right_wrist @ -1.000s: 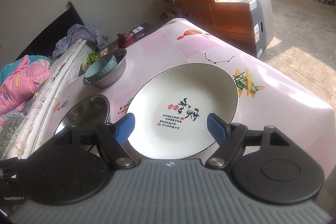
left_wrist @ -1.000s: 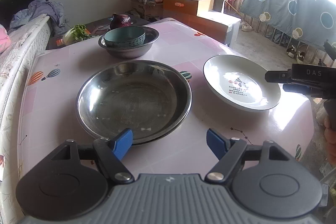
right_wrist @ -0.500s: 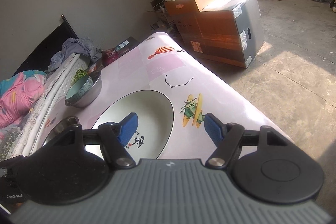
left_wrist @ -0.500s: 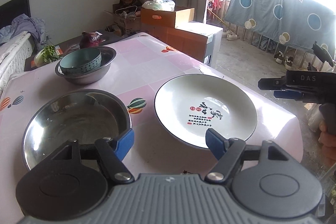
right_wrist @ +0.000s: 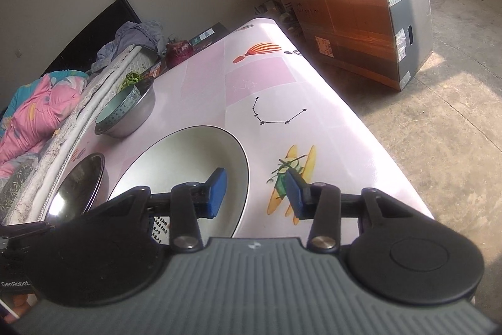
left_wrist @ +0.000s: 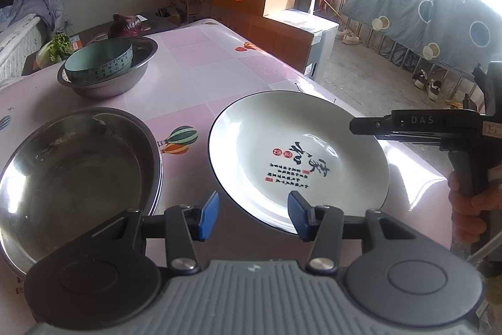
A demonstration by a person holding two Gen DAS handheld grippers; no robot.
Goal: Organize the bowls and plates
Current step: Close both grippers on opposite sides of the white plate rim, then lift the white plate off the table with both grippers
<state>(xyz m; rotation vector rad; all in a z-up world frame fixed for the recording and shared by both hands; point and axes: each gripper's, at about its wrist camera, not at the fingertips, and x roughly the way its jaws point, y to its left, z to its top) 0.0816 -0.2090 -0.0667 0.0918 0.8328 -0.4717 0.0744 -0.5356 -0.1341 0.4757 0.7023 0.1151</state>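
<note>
The left gripper hovers with its blue fingers spread apart and holding nothing. The near rim of the white plate lies between and just beyond them, with no contact that can be made out. The plate sits flat on the pink desk, printed with black and red characters. To its left, close by but apart, rests the wide steel plate, beyond the left finger. Farther back a steel bowl holds a pale green bowl tilted inside it.

The right gripper is also unclenched and empty, its fingers moderately parted. Its left finger hangs over the plate's right edge, the other over the desk just beside the rim; whether either touches cannot be told. From the left wrist view, the right gripper's black body reaches in over the plate's far right rim, held by the right hand.
</note>
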